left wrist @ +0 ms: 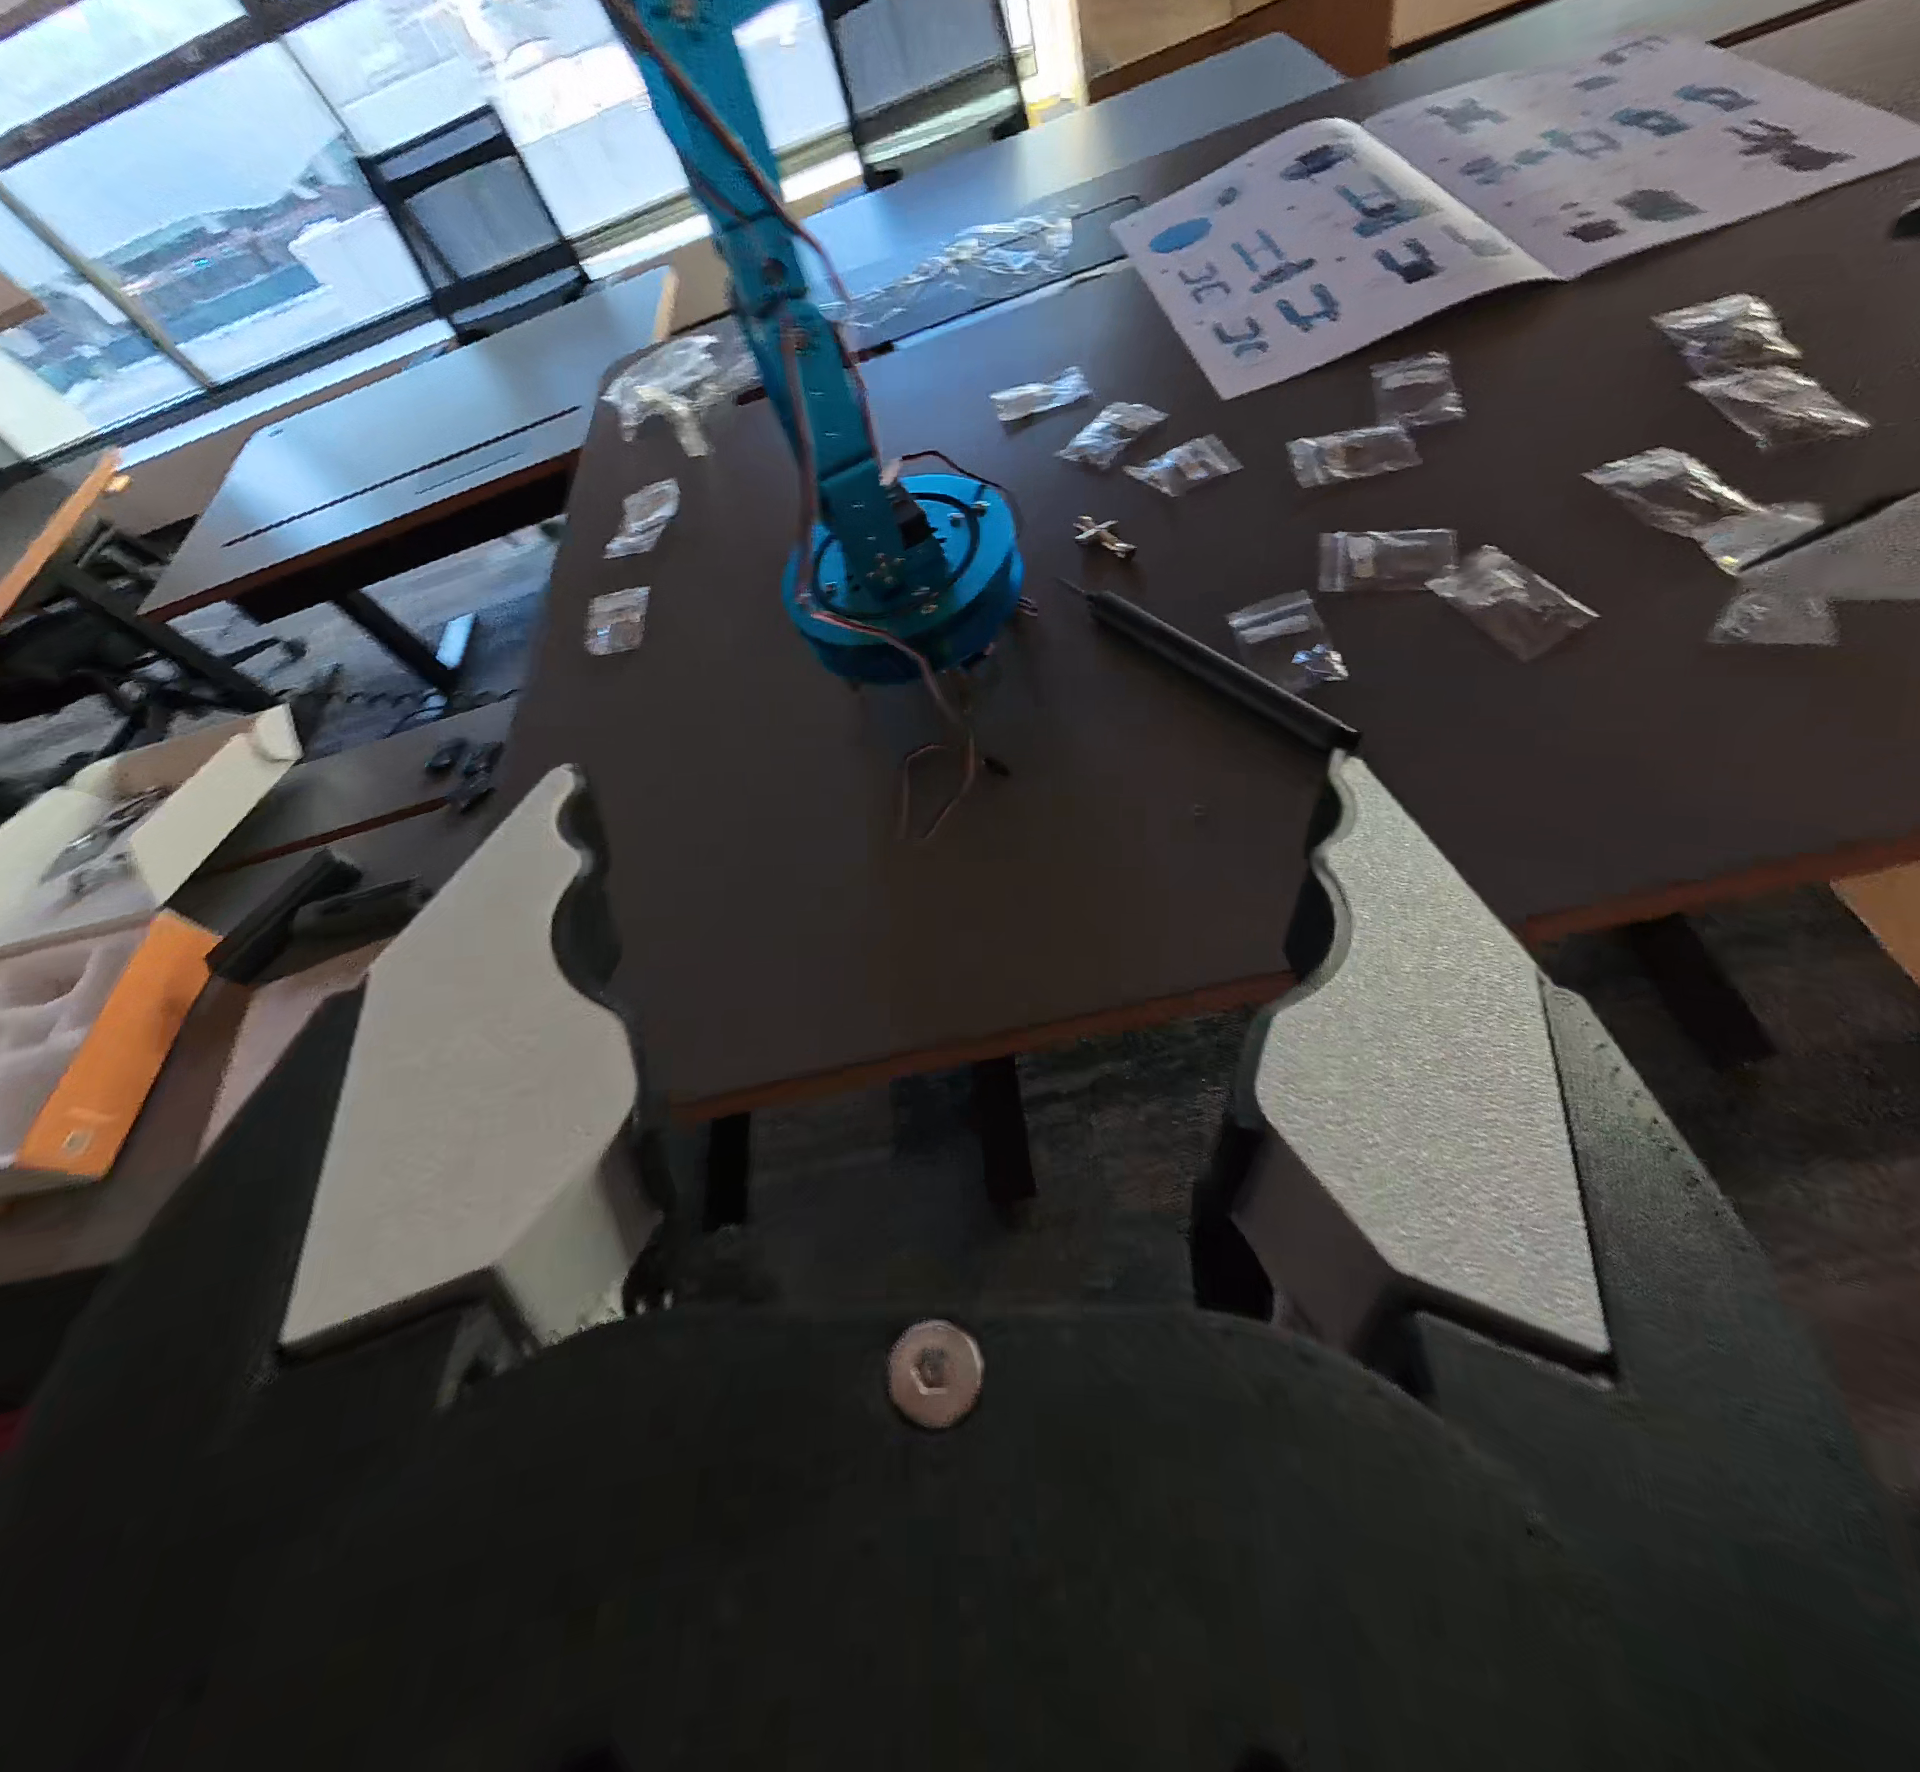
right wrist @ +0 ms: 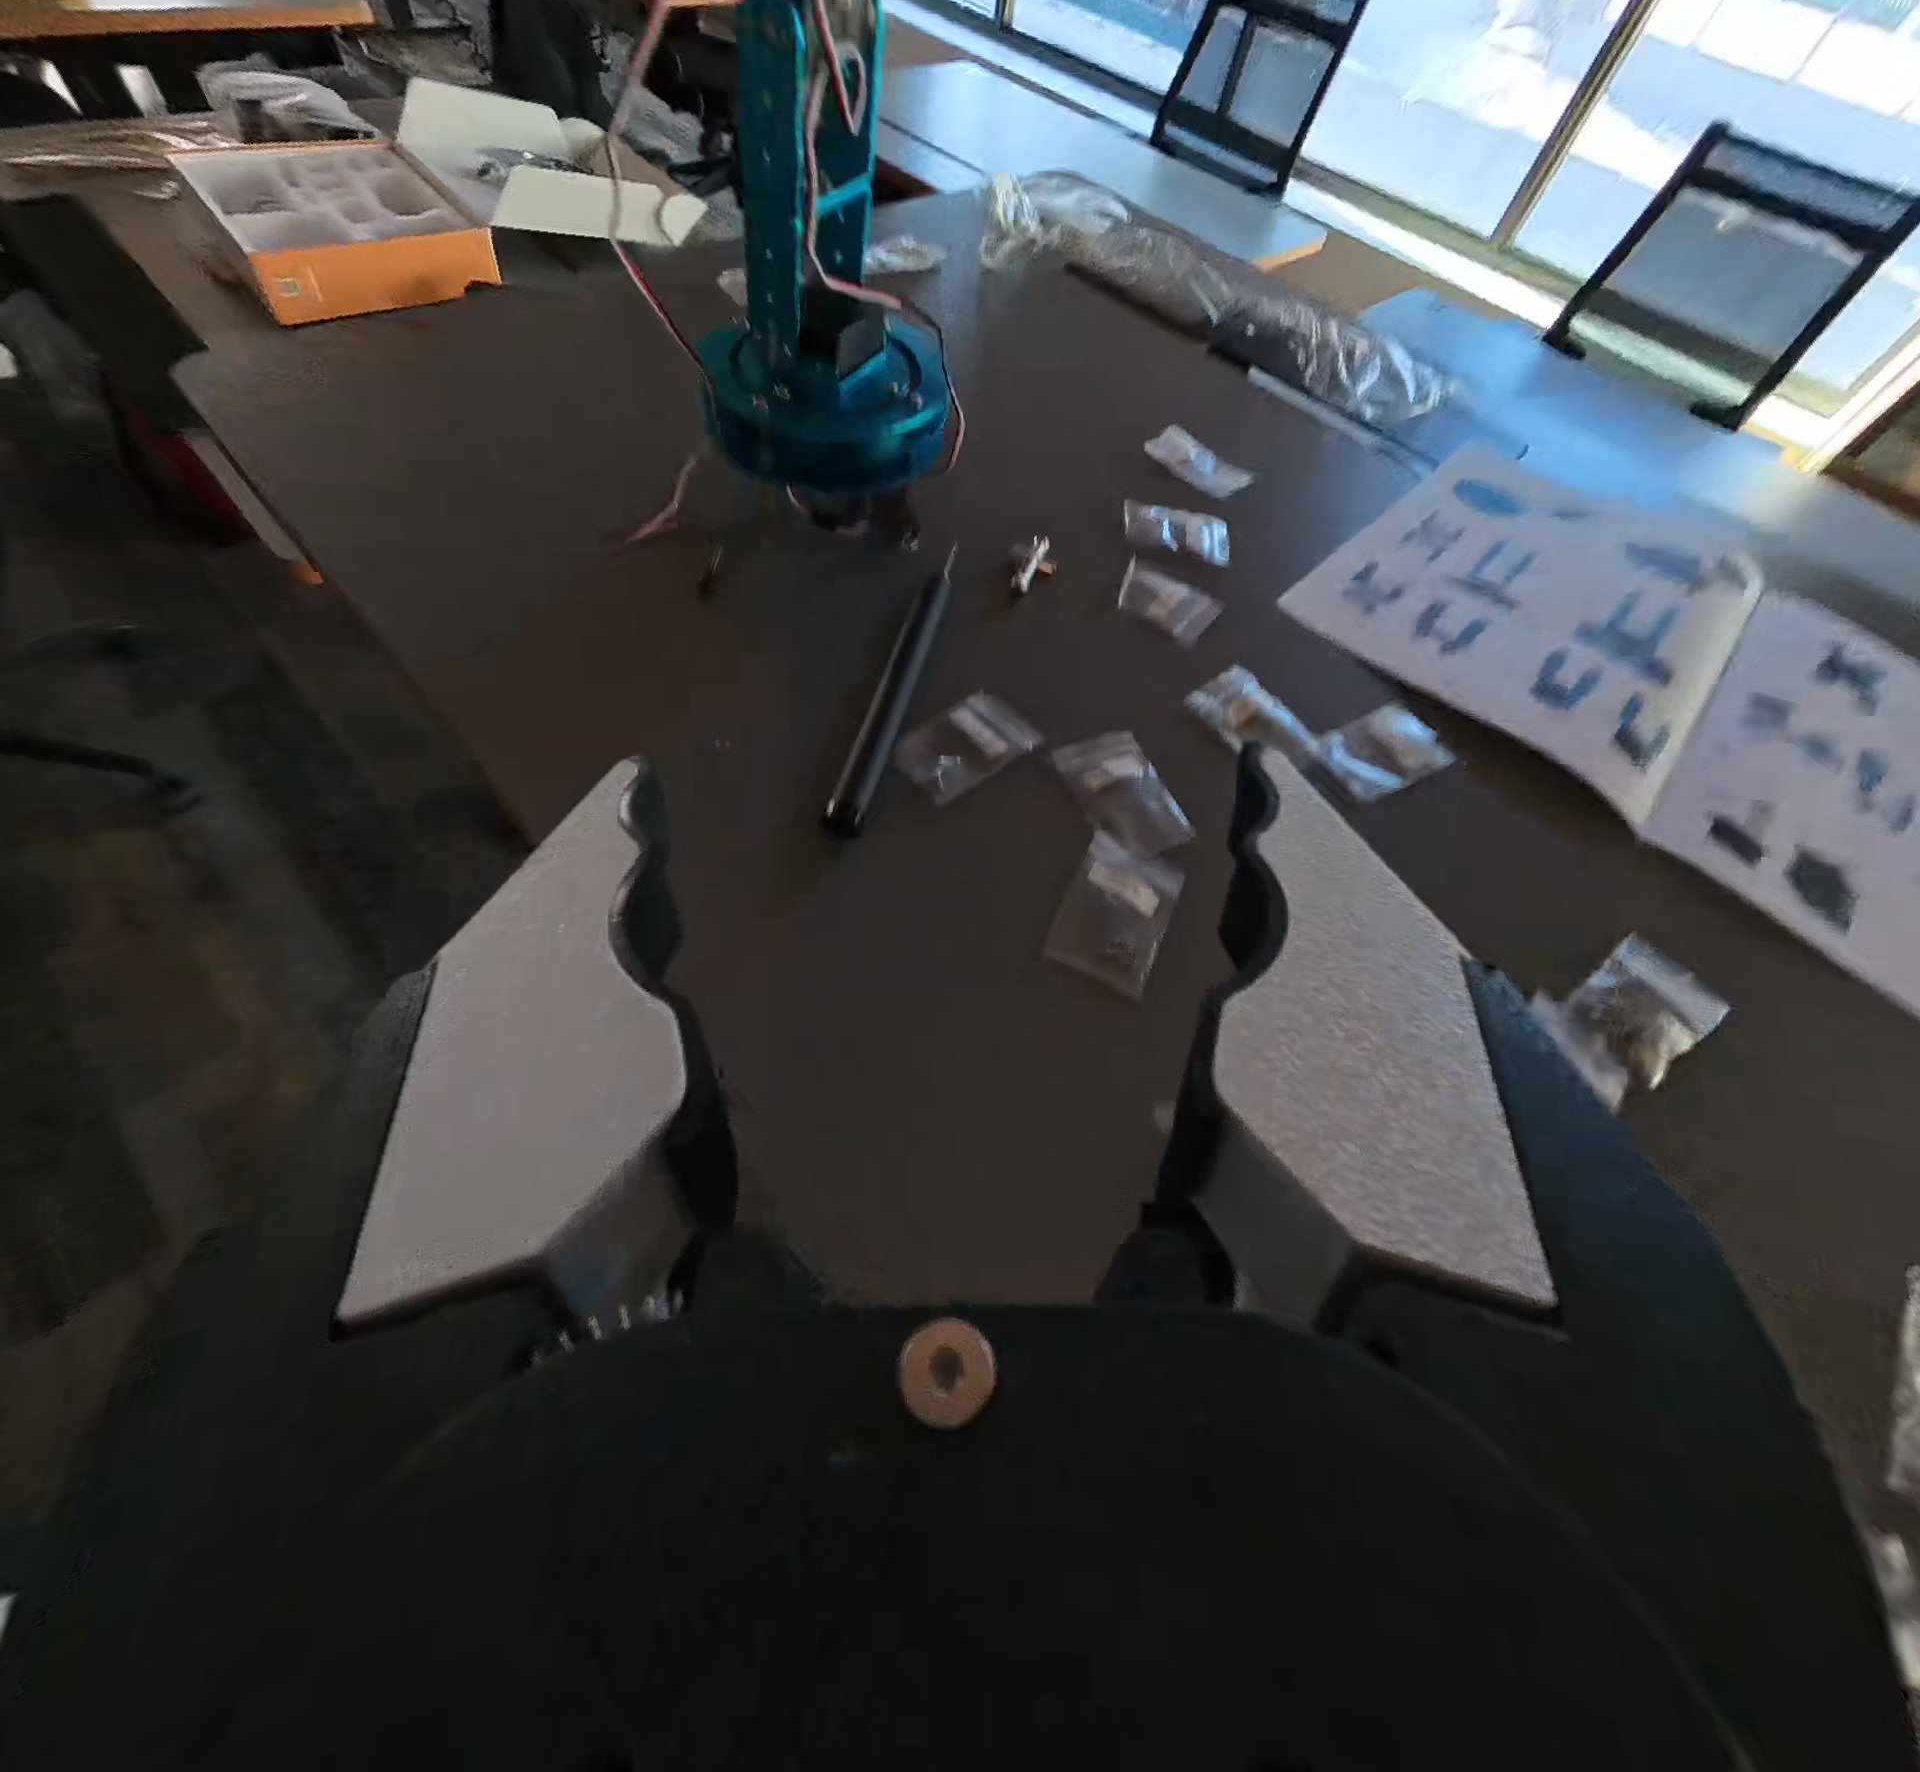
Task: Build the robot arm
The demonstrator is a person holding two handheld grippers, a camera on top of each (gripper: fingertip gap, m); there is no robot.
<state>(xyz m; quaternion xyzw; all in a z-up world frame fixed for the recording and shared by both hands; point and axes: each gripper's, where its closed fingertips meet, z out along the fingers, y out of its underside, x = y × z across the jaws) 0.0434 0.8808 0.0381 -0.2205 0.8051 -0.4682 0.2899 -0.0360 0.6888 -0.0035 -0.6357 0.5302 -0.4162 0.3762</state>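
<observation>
two grippers: left gripper (left wrist: 951,787) and right gripper (right wrist: 940,777), both spread wide, holding nothing, above the dark table (right wrist: 468,496).
model arm: blue kit arm (right wrist: 821,372) upright on table, ahead of both.
screwdriver: black screwdriver (right wrist: 883,714) lies just beside its base.
bags: small clear bags (right wrist: 1117,787) scattered near open booklet (right wrist: 1538,621).

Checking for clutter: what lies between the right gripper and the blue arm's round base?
In the right wrist view, the right gripper is open; a black screwdriver lies between it and the blue arm's round base, the dark table otherwise bare.
</observation>
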